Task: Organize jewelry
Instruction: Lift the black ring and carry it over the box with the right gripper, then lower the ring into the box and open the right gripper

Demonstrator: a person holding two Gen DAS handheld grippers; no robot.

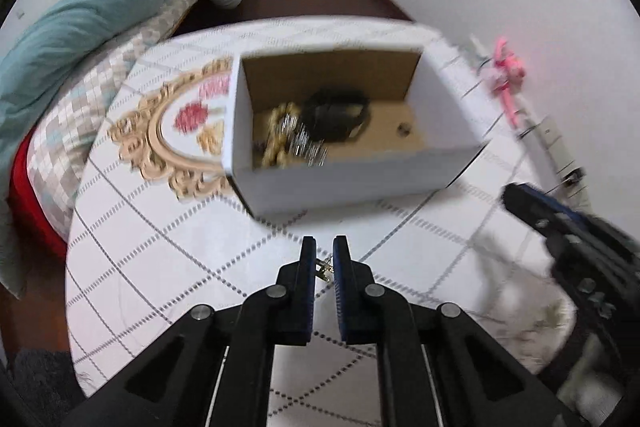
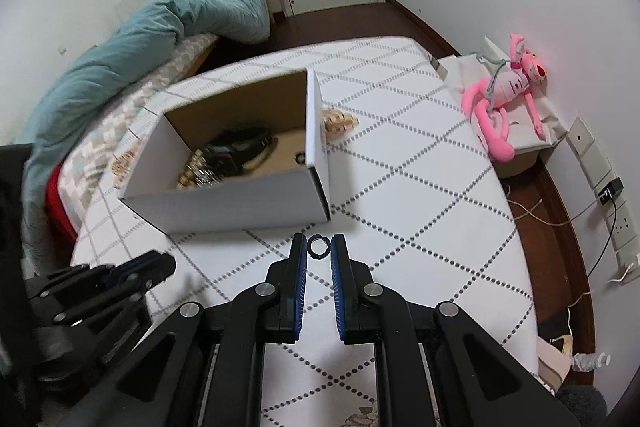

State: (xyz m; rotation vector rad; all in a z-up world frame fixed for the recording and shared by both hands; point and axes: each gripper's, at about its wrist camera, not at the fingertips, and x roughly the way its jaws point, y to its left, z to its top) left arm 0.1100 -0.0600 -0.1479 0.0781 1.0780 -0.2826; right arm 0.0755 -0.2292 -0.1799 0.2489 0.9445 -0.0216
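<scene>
1. We see our left gripper (image 1: pixel 324 255) pinching a small silvery piece of jewelry (image 1: pixel 325 269) between its blue pads, above the white quilted counter (image 1: pixel 180 267).
2. Our right gripper (image 2: pixel 319 253) pinches a small dark ring (image 2: pixel 319 247) at its fingertips.
3. An open white cardboard box (image 2: pixel 240 201) sits on the counter ahead of both grippers; inside lie a gold chain (image 1: pixel 278 135), silvery pieces and a black strap-like item (image 1: pixel 340 115).
4. An ornate gold-framed tray (image 1: pixel 168 131) lies just beside the box, partly behind it.
5. A pink plush toy (image 2: pixel 504 95) rests off the counter's right side, near the wall.
</scene>
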